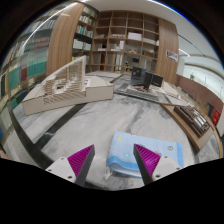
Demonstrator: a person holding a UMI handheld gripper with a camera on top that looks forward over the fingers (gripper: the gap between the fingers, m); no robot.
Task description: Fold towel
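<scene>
A light blue towel (150,150) with small coloured spots lies folded on the marble table (90,125), just ahead of my fingers and reaching toward the right one. My gripper (113,160) is open, its two magenta pads (78,160) spread wide apart. Nothing is between the fingers. The towel's near left corner sits just inside the right finger, with a small white tag at its edge.
A white architectural model (65,85) stands on the table at the far left. A laptop (148,78) and desk items sit at the back right, and a keyboard (197,120) lies on the right. Bookshelves (125,40) fill the back wall.
</scene>
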